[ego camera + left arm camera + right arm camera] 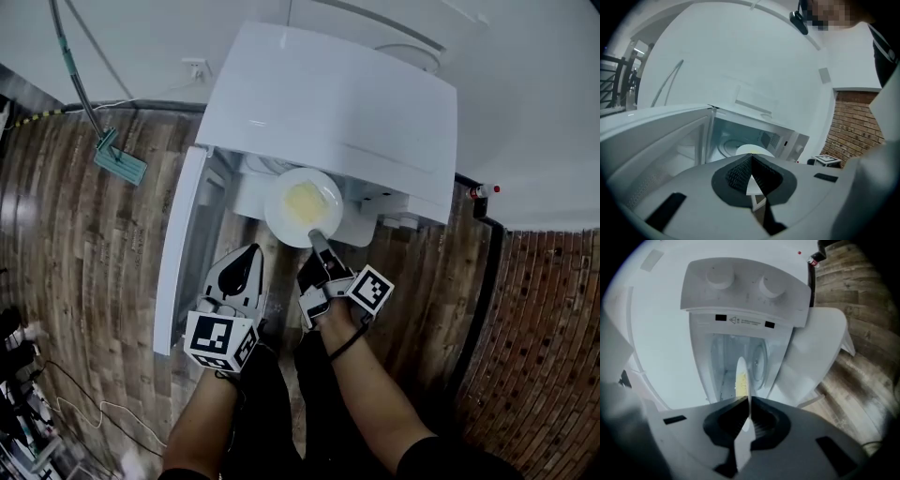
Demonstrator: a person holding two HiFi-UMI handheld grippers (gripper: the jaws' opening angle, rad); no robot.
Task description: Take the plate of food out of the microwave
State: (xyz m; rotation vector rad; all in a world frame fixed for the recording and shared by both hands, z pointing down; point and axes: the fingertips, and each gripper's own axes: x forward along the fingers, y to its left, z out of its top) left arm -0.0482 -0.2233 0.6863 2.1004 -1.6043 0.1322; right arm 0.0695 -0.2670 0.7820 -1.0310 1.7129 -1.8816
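Clamping the white plate (302, 208) at its near rim, our right gripper (317, 236) holds it, yellow food (305, 199) aboard, just outside the open microwave (328, 103). Our left gripper (249, 253), clenched empty, points toward the microwave.

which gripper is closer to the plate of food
Right. The right gripper is shut on the near rim of the plate, in front of the open microwave. The left gripper sits apart from the plate, lower and to its left in the head view.

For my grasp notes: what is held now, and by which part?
The right gripper holds the plate by its near rim; the left gripper holds nothing.
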